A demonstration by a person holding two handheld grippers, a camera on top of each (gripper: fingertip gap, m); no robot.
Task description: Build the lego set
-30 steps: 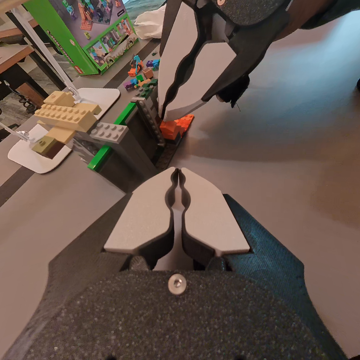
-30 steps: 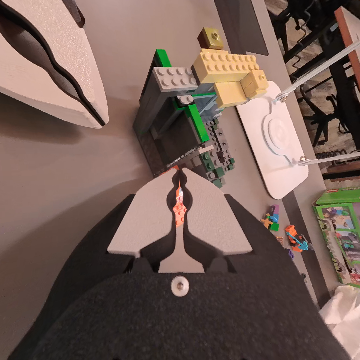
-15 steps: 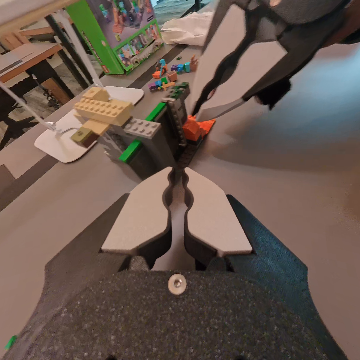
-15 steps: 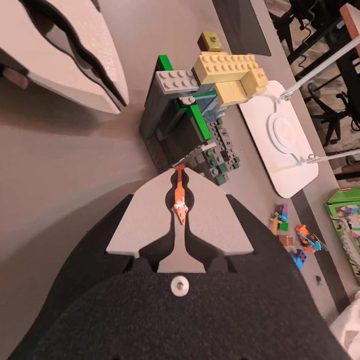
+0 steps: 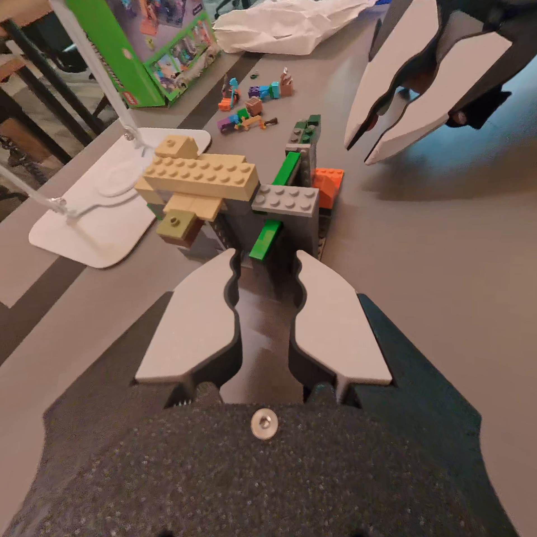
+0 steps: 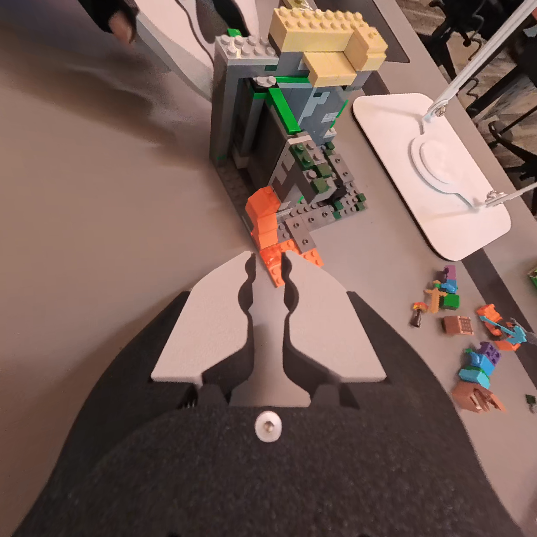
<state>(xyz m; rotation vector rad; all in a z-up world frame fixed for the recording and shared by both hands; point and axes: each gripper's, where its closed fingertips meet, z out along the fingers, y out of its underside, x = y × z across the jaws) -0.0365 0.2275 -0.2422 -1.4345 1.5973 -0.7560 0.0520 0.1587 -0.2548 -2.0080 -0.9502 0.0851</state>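
Note:
The Lego build (image 5: 284,200) stands on the grey table, with dark grey walls, green strips, tan bricks (image 5: 200,174) on top and an orange stack (image 5: 327,183) at its far corner. My left gripper (image 5: 267,255) is open, its tips either side of the build's near end, holding nothing. My right gripper (image 5: 360,151) hangs open above and to the right of the build. In the right wrist view my right gripper (image 6: 268,255) is open and empty. A flat orange plate (image 6: 276,271) lies between its tips, joined to the orange stack (image 6: 263,220). The left gripper (image 6: 174,52) is blurred behind the build (image 6: 247,116).
A white stand base (image 5: 96,209) with thin rods lies left of the build, also in the right wrist view (image 6: 430,174). Several loose small pieces and figures (image 5: 250,107) (image 6: 470,334) lie beyond it. A green box (image 5: 136,49) and a white bag (image 5: 279,26) sit at the back.
Both grippers have opened. The right one has let go of the orange plate, which now sits at the foot of the orange stack, and has drawn back. The left one moved closer to the build.

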